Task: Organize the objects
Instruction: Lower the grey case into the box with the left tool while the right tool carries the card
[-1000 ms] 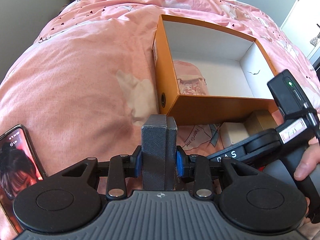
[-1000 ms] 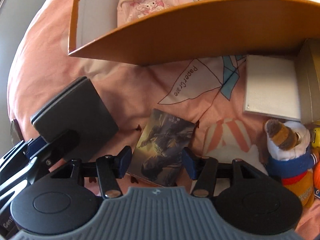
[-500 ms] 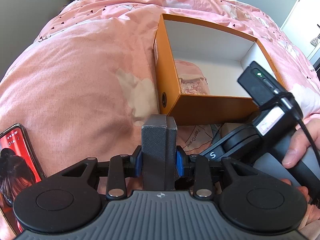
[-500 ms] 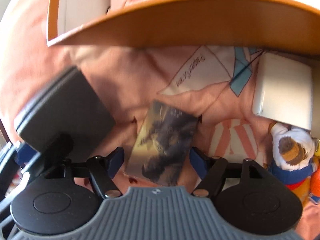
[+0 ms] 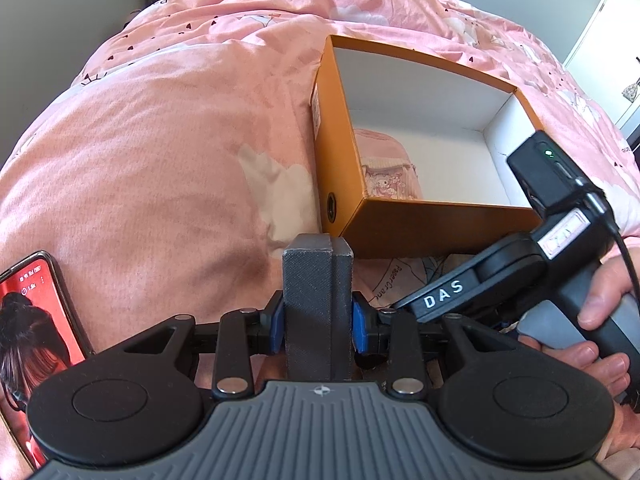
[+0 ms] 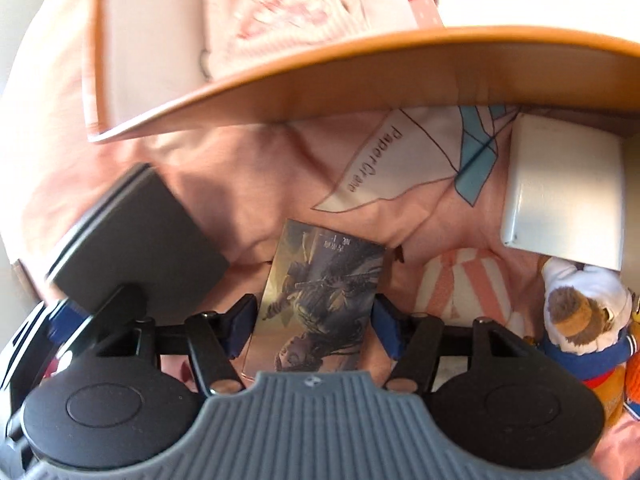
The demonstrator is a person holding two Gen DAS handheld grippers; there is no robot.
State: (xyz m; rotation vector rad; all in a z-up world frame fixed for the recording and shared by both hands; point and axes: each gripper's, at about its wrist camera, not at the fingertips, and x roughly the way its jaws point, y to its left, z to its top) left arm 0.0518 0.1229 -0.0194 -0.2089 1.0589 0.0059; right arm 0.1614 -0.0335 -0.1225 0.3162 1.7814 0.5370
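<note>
My left gripper (image 5: pixel 318 320) is shut on a dark grey flat box (image 5: pixel 316 292), held upright on its edge above the pink bedspread; the same box (image 6: pixel 136 240) shows at the left of the right wrist view. An orange box (image 5: pixel 400 224) with a white inside stands just beyond, holding a pink pouch (image 5: pixel 384 168). My right gripper (image 6: pixel 314 320) hangs over a picture card (image 6: pixel 320 288) lying on the bed in front of the orange box (image 6: pixel 360 76). Its jaws are closing with the card between them, and a thin gap still shows at the left pad.
A phone (image 5: pixel 28 320) with a lit red screen lies at the near left. A white flat box (image 6: pixel 564 196) and a plush toy (image 6: pixel 584 320) sit to the right of the card. A hand (image 5: pixel 600 320) grips the right tool's handle.
The right gripper moved forward over the card, so the card now sits deeper between its jaws; the jaws widened, then narrowed. The left gripper and its grey box stayed still.
</note>
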